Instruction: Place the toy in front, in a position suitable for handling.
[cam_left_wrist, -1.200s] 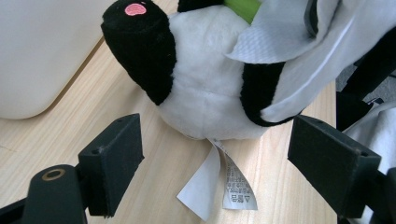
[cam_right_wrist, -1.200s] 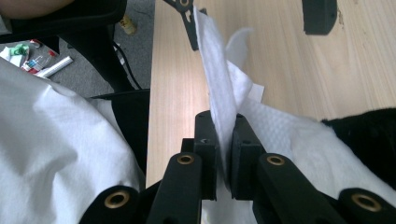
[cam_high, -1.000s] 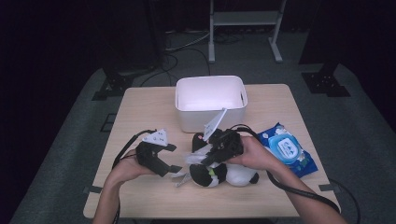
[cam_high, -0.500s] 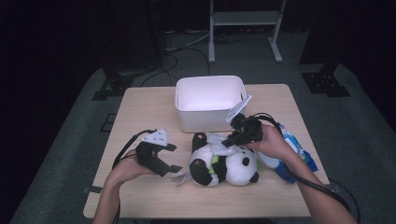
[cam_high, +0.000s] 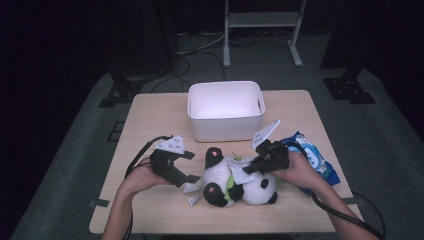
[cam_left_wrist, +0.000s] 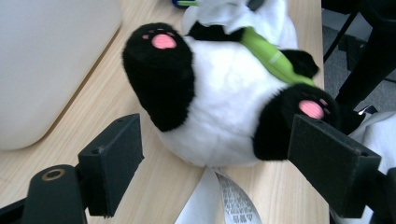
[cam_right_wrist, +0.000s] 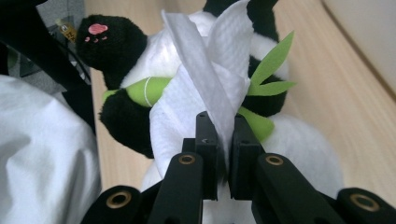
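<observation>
A black-and-white panda plush (cam_high: 235, 184) with a green bamboo sprig lies on its back at the table's front middle. My right gripper (cam_high: 250, 168) hovers over its right side, shut on a white wipe (cam_right_wrist: 205, 88) that drapes upward over the panda (cam_right_wrist: 140, 60). The shut jaws (cam_right_wrist: 223, 128) pinch the wipe's lower fold. My left gripper (cam_high: 186, 169) sits at the panda's left, open. Its two pads (cam_left_wrist: 112, 158) stand either side of the panda's rump (cam_left_wrist: 219, 107), not touching it. A printed tag (cam_left_wrist: 224, 200) trails from the plush.
A white bin (cam_high: 225, 107) stands behind the panda at mid-table. A blue pack of wipes (cam_high: 314, 159) lies on the right, beside my right hand. Cables trail from both grippers off the front edge. White cloth (cam_right_wrist: 42, 158) fills the left of the right gripper view.
My right gripper swung right and back toward the bin, then came down over the panda's right side with the wipe. The left gripper and the panda have barely moved.
</observation>
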